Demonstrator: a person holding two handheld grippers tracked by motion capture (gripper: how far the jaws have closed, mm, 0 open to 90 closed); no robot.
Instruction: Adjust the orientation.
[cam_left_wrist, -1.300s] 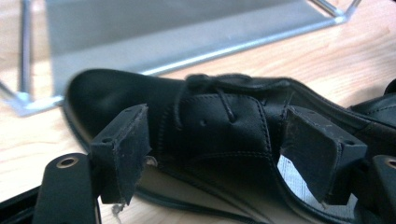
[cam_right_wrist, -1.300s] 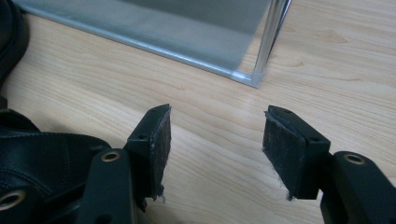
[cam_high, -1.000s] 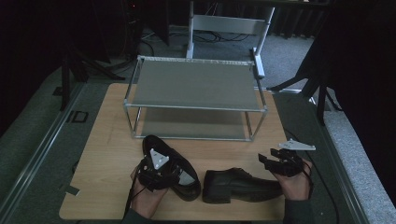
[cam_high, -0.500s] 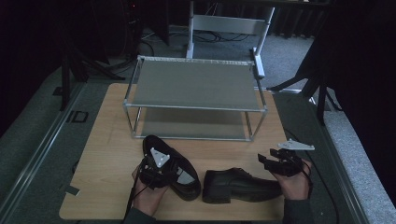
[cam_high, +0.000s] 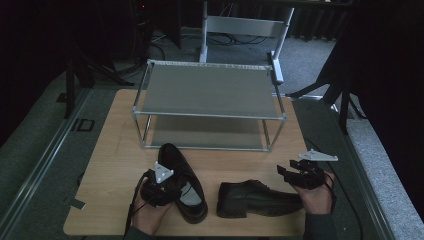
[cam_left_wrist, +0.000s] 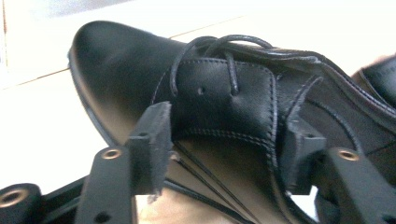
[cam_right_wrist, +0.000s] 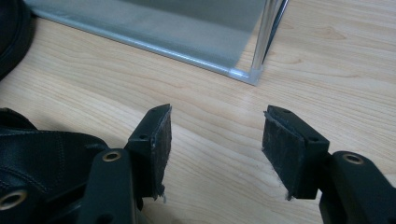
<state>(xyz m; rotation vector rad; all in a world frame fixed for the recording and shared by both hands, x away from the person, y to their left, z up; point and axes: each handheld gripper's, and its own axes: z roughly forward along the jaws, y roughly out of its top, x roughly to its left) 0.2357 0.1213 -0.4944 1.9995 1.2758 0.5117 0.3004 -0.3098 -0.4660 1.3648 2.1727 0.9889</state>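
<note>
Shoe (cam_left_wrist: 224, 93) sat between the left claw's (cam_left_wrist: 224, 154) wide jaws, toe pointing away; right claw (cam_right_wrist: 215, 149) gaped empty.

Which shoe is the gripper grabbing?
The left shoe, the one pointing toward the rack. The left gripper has its fingers around its laced flap. The other shoe lies untouched.

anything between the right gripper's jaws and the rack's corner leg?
Nothing: in the right gripper view, bare wooden table runs from the open right gripper to the rack leg.
</note>
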